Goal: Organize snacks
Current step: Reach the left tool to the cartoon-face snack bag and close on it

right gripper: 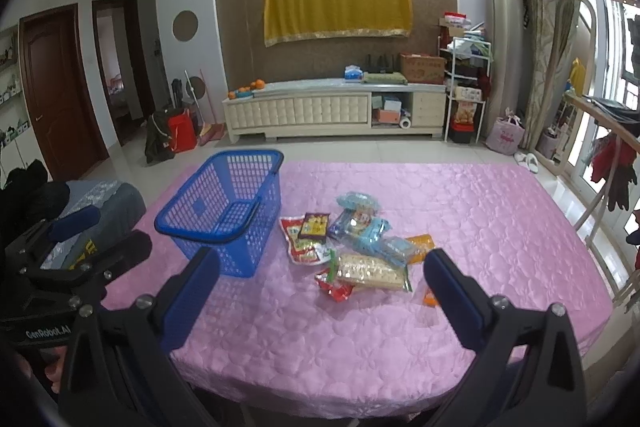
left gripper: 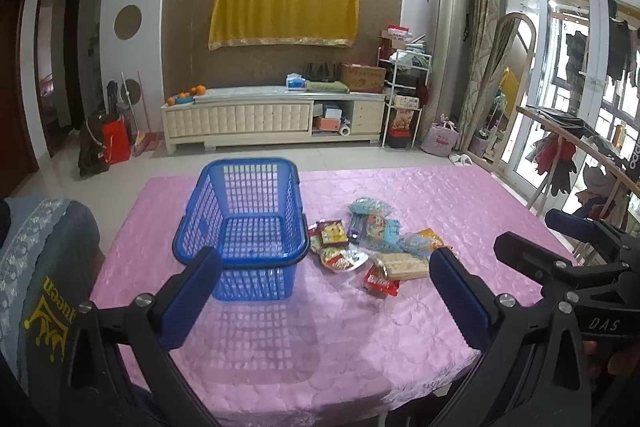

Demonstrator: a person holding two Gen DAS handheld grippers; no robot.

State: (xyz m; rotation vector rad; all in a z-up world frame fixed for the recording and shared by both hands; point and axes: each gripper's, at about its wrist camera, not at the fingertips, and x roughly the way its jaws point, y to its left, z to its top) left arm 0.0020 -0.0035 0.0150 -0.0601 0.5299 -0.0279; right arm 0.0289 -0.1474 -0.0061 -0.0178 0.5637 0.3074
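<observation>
Both tools, left [left gripper: 326, 301] and right [right gripper: 322, 301], spread, hovering, holding nothing. Snack packets [right gripper: 356, 247] piled on bench [right gripper: 500, 211] just beside empty basket [left gripper: 244, 219]. Pinch one top packet by its edge.

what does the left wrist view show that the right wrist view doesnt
Only the left wrist view: the right gripper at its right edge, and the basket's empty floor.
Only the right wrist view: a dark wooden door, the left gripper at its left edge, and an orange packet beside the pile.
Both: the blue basket, snack pile, pink tablecloth and yellow cloth.
</observation>
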